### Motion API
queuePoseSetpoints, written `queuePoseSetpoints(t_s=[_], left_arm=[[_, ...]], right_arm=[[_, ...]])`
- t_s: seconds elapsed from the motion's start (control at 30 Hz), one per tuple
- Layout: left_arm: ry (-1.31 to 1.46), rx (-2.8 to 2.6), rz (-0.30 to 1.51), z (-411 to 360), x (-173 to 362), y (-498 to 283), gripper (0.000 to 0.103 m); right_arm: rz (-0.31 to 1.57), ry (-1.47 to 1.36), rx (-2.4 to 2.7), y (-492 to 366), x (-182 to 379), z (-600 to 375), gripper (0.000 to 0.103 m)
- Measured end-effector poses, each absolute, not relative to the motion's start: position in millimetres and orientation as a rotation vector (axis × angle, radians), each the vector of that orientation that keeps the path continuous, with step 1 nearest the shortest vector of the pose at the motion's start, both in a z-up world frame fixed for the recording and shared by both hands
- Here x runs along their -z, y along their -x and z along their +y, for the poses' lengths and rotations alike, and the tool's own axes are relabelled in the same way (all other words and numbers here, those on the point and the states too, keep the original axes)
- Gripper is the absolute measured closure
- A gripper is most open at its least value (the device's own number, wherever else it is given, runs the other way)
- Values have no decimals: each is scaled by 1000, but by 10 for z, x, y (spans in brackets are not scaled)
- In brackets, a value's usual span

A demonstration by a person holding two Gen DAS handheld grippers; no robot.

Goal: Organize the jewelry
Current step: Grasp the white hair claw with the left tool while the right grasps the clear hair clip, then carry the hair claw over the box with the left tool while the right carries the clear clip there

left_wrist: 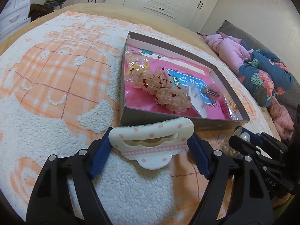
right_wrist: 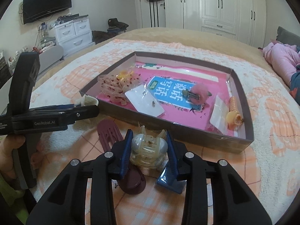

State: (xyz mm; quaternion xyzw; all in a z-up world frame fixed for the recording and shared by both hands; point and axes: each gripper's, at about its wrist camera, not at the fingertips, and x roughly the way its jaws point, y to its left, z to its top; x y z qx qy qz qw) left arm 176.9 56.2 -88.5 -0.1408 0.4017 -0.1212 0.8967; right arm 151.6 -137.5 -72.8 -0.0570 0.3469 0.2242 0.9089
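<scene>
Left tongs [left_wrist: 150, 140] pinching cream hair claw [left_wrist: 151, 140] by its ends: light, stiff, slippery plastic. Right tongs [right_wrist: 149, 150] clamping clear hair claw [right_wrist: 149, 151] at its sides, springy, likely brittle; tray [right_wrist: 187, 136] at twelve o'clock.

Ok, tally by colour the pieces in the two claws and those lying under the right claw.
White with pink dots: 1, hair clip in the left claw
Clear pearly: 1, claw clip in the right claw
Maroon: 1, long clip on the blanket
Blue: 1, flat piece on the blanket
Total: 4
</scene>
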Motion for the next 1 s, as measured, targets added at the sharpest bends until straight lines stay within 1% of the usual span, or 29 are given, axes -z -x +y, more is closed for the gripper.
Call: queuePoseSetpoints(t_s=[0.23,0.57,1.0], left_arm=[[290,273,815,548,802,-1599,35],[284,293,740,517,519,-1331,36],[221,340,701,166,300,-1470,36]], right_arm=[[688,122,-487,-1390,650,-1374,70],[653,64,-468,-1301,519,-1558,70],[608,-15,-347,-1404,407,-2093,70]])
